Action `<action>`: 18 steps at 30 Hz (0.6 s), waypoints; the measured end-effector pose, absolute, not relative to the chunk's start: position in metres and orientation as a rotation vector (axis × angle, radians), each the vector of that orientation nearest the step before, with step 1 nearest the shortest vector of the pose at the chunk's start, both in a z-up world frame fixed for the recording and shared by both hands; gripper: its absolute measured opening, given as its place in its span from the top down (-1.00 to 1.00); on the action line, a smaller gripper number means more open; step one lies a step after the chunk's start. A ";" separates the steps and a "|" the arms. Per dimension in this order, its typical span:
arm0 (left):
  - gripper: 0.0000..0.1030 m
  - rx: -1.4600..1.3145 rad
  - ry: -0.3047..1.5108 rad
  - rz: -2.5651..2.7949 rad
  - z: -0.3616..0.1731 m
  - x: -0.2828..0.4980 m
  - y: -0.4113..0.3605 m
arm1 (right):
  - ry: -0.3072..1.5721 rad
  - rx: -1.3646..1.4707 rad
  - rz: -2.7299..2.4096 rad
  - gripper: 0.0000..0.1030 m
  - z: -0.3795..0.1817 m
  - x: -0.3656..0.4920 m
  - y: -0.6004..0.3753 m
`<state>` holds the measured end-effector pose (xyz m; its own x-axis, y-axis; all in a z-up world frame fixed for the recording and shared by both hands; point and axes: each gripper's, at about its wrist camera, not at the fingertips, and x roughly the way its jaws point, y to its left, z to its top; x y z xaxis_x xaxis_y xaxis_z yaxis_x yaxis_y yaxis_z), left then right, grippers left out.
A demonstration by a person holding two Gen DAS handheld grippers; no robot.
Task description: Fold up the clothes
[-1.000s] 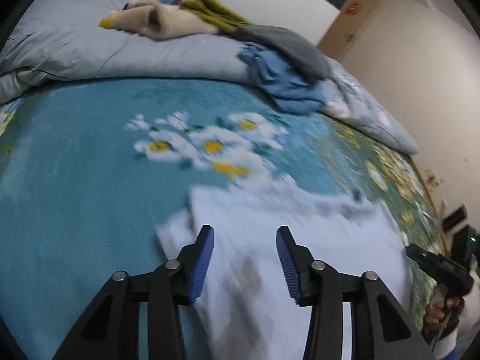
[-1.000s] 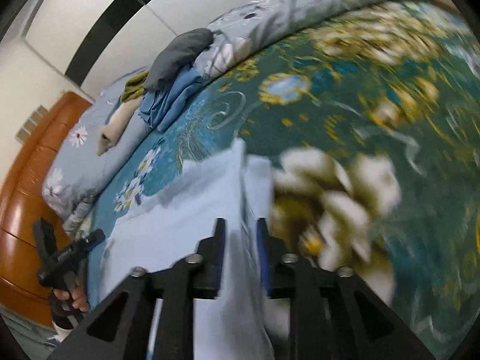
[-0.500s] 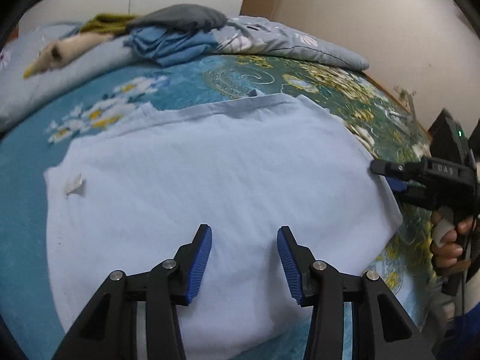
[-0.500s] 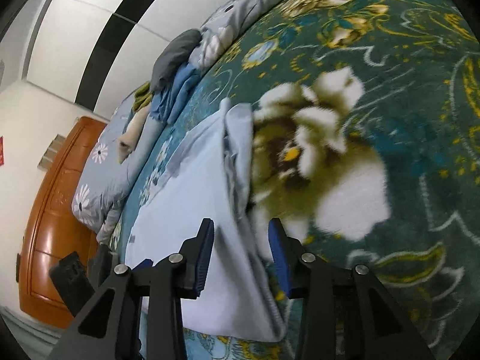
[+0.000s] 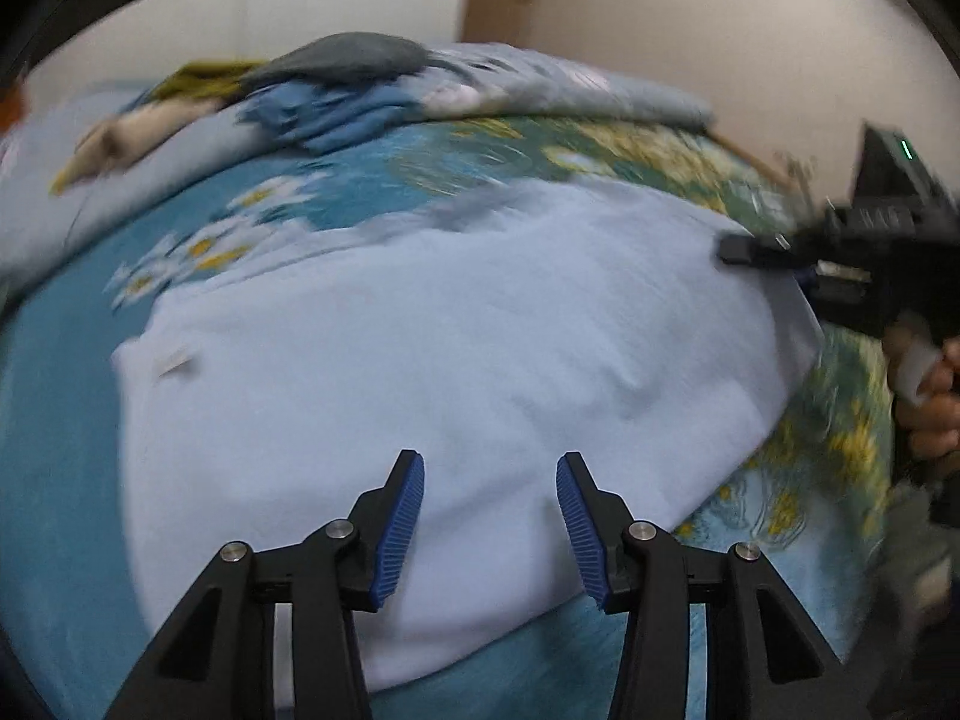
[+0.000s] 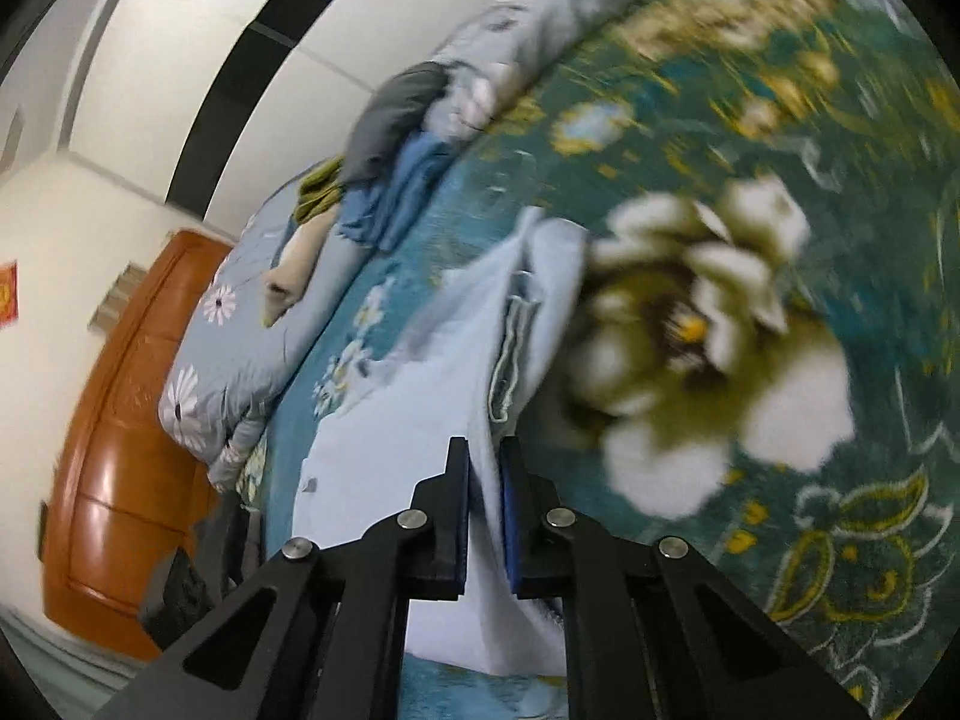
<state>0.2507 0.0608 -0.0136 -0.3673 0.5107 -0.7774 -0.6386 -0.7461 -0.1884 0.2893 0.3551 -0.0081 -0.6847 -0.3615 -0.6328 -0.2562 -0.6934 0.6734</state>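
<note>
Right tool pinches the shirt edge

Right tool (image 6: 485,516) has just closed and now clamps the side edge of the pale blue T-shirt (image 5: 456,348), which lies spread flat on the floral bedspread (image 6: 750,138), nearer than the pile of clothes (image 5: 336,96) by the quilt. Left tool (image 5: 489,522) hovers over the shirt's near hem, jaws apart and empty. It should probably grip that hem before both lift together, keeping the fold straight.

One pale blue shirt (image 5: 456,348), one floral bedspread (image 6: 780,120), one rolled quilt (image 6: 240,348), four piled garments (image 5: 336,102), two grippers (image 5: 489,516)
</note>
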 end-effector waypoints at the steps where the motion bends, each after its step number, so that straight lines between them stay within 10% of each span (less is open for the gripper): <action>1: 0.03 -1.158 0.143 2.177 -0.011 0.243 0.044 | -1.159 1.226 -2.572 0.82 0.000 0.285 0.349; 18: 0.03 -1.308 -0.312 2.448 -0.012 0.208 -0.128 | -0.410 1.318 -2.414 0.82 0.028 0.182 0.095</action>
